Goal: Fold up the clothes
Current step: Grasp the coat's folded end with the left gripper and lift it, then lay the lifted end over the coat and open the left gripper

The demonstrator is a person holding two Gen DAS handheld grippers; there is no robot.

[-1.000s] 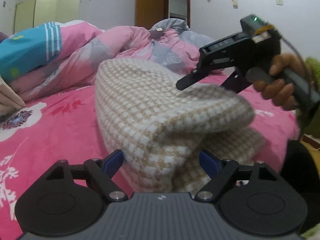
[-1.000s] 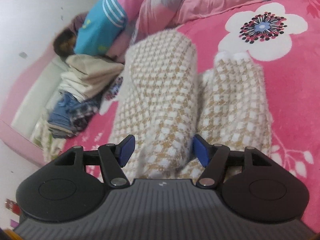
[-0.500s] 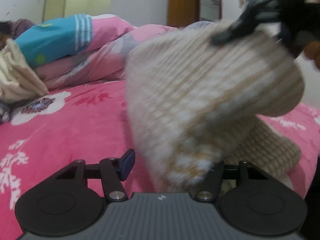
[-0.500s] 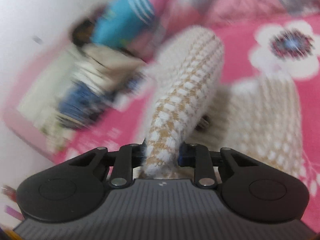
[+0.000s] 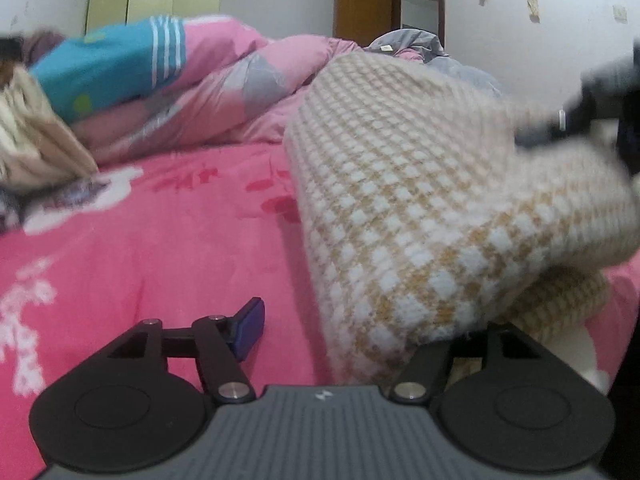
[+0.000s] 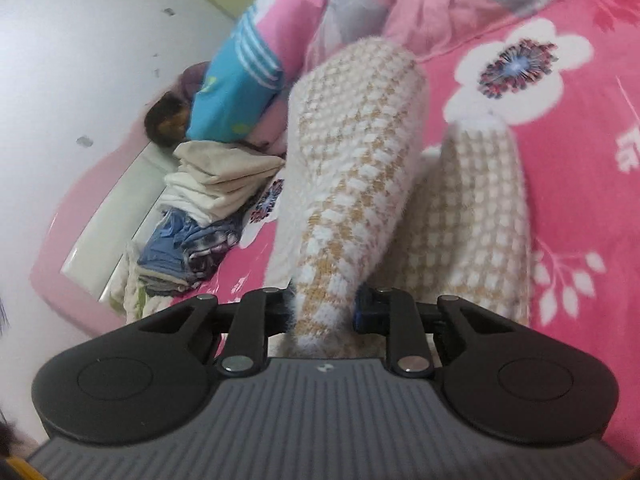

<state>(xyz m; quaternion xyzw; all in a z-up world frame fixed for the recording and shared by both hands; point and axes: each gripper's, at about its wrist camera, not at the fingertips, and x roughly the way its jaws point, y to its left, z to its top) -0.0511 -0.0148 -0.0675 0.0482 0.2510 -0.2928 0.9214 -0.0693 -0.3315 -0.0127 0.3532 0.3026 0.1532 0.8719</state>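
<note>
A fluffy cream-and-tan checked sweater [image 5: 400, 200] lies in a thick fold on the pink floral bedsheet [image 5: 160, 248]. My left gripper [image 5: 352, 332] is open and low at the sweater's near edge. Its blue left pad [image 5: 250, 326] is bare, while the knit drapes over the right finger and hides it. My right gripper [image 6: 324, 312] is shut on a raised fold of the sweater [image 6: 352, 160], which stands up from the rest of the garment [image 6: 480, 220]. In the left wrist view the right gripper [image 5: 592, 116] shows blurred at the upper right, on the lifted knit.
A stack of folded clothes [image 6: 216, 184], cream on top and denim and plaid below, sits by the padded bed edge [image 6: 100, 224]. A rumpled pink quilt [image 5: 240, 92] and a blue striped item [image 5: 108, 68] lie behind. A brown door [image 5: 360, 0] stands at the back.
My right gripper went from open to shut on the sweater fold and lifted it. The sweater shifted right in the left wrist view and now covers the right finger.
</note>
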